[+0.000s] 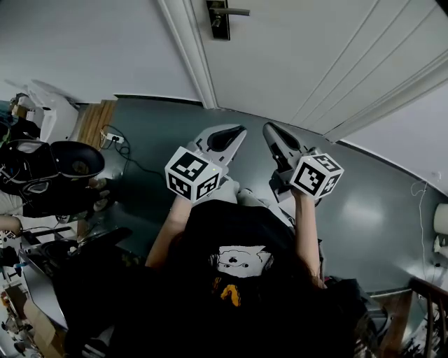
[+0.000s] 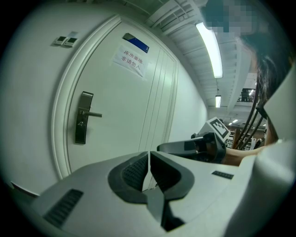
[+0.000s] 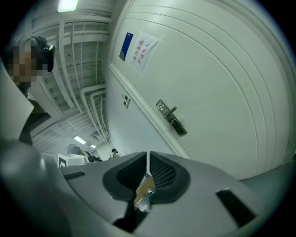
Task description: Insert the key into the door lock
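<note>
The white door (image 1: 315, 56) stands shut ahead of me, and its dark lock plate with a lever handle (image 1: 220, 17) is at the top of the head view. Both grippers are held low, well short of the door. My right gripper (image 1: 274, 131) is shut on a brass key (image 3: 145, 189), which shows between its pads (image 3: 162, 172). The lock plate (image 3: 171, 118) lies up and to the right of that gripper. My left gripper (image 1: 234, 133) is shut with nothing in it (image 2: 149, 159). In its view the lock plate (image 2: 83, 118) is far off to the left.
A paper notice (image 2: 131, 60) is stuck high on the door. The white door frame (image 1: 189, 56) runs left of the lock. Dark bags and gear (image 1: 52, 175) crowd the floor at my left, with a cable and socket (image 1: 115, 138) by the wall.
</note>
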`<action>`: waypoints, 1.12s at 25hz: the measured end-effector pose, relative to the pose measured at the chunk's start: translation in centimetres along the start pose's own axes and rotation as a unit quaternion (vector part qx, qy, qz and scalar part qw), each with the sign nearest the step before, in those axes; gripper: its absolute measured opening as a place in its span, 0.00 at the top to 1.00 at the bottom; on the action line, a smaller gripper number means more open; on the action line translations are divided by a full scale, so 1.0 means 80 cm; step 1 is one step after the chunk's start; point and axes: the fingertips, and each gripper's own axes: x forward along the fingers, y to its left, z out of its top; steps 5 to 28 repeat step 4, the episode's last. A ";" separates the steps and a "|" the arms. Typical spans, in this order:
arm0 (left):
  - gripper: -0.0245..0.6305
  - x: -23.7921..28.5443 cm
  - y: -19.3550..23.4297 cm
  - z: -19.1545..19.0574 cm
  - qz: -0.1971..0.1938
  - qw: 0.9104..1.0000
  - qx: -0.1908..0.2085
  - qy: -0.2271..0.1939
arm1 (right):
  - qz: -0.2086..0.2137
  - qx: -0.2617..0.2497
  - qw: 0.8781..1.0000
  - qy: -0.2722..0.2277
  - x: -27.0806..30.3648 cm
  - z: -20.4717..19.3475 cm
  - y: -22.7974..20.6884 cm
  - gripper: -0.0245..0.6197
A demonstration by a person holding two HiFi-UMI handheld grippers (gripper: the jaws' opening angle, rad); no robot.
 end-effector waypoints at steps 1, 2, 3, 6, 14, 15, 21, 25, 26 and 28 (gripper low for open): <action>0.93 0.001 -0.001 -0.003 0.000 1.000 0.000 0.002 | 0.001 -0.002 1.000 0.000 -0.001 -0.001 -0.001 0.93; 0.93 0.002 -0.002 -0.006 0.000 1.000 0.001 0.003 | 0.002 -0.004 1.000 0.000 -0.003 -0.001 -0.003 0.93; 0.93 0.003 -0.003 -0.008 0.000 1.000 0.002 0.005 | 0.001 -0.006 1.000 0.000 -0.005 -0.002 -0.005 0.93; 0.93 0.004 -0.004 -0.011 0.000 1.000 0.003 0.007 | 0.001 -0.009 1.000 0.000 -0.007 -0.002 -0.007 0.93; 0.93 0.004 -0.004 -0.011 0.000 1.000 0.003 0.007 | 0.001 -0.009 1.000 0.000 -0.007 -0.002 -0.007 0.93; 0.93 0.004 -0.004 -0.011 0.000 1.000 0.003 0.007 | 0.001 -0.009 1.000 0.000 -0.007 -0.002 -0.007 0.93; 0.93 0.004 -0.004 -0.011 0.000 1.000 0.003 0.007 | 0.001 -0.009 1.000 0.000 -0.007 -0.002 -0.007 0.93; 0.93 0.004 -0.004 -0.011 0.000 1.000 0.003 0.007 | 0.001 -0.009 1.000 0.000 -0.007 -0.002 -0.007 0.93; 0.93 0.004 -0.004 -0.011 0.000 1.000 0.003 0.007 | 0.001 -0.009 1.000 0.000 -0.007 -0.002 -0.007 0.93; 0.93 0.004 -0.004 -0.011 0.000 1.000 0.003 0.007 | 0.001 -0.009 1.000 0.000 -0.007 -0.002 -0.007 0.93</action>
